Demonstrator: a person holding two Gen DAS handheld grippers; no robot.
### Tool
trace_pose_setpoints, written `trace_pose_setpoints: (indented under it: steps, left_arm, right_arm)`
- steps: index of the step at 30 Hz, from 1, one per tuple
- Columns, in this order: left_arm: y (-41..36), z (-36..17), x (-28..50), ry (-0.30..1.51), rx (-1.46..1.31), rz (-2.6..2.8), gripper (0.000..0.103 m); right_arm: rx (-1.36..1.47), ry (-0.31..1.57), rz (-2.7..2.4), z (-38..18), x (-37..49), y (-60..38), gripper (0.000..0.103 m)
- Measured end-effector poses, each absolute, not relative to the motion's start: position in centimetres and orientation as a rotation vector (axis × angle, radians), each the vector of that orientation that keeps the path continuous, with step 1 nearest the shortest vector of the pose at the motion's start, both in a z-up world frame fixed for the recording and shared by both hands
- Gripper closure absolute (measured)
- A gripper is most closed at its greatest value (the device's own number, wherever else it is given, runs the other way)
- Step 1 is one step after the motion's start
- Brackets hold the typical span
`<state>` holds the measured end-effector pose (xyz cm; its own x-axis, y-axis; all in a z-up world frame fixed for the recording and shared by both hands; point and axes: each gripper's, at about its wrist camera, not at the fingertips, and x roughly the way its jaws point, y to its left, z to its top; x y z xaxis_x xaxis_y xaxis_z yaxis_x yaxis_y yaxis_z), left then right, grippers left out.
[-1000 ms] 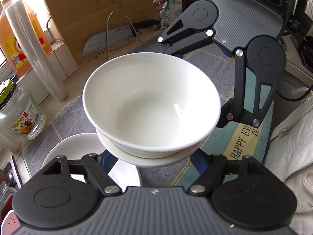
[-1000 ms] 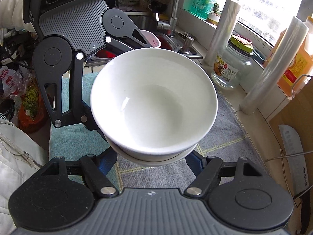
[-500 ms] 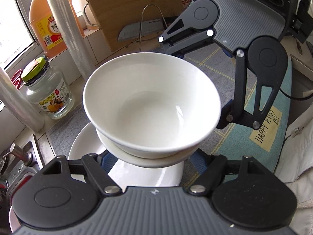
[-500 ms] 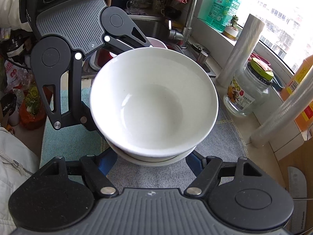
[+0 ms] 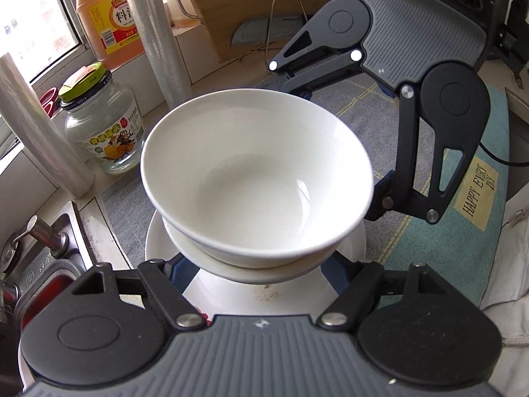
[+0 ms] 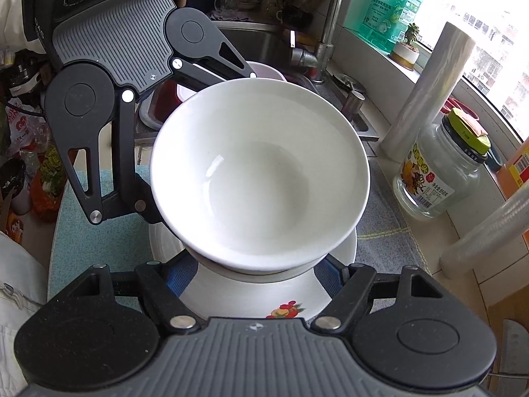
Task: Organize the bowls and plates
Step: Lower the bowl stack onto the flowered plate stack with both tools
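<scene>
Kitchen counter (image 5: 99,211) under a window, spread with a grey mat (image 5: 370,125) and a teal towel (image 5: 426,244). Above the mat, held between both tools: white bowl (image 5: 258,178) stacked on a small saucer (image 5: 264,269). Directly below the bowl, on the mat: large white plate (image 6: 251,297) with a fruit print. Left of the bowl: glass jar (image 5: 102,129) with a green lid, beside a roll of film (image 5: 155,33). Left gripper (image 5: 254,268) clamped on the near side of the bowl stack. Right gripper (image 6: 254,273) clamped on the opposite side.
</scene>
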<state>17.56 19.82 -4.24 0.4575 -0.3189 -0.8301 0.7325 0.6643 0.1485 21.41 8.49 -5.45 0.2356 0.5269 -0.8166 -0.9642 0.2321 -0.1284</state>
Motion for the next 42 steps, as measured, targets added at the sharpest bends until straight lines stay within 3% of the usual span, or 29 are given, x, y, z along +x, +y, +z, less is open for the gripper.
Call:
trace_pose_setpoints:
  steps: [42]
  left_arm:
    - [20.7,-5.9,19.0,0.874,0.490,-0.681,0.024]
  right_arm:
    - [-0.653,0.808,1.121,-7.1,23.3,9.3,0.020]
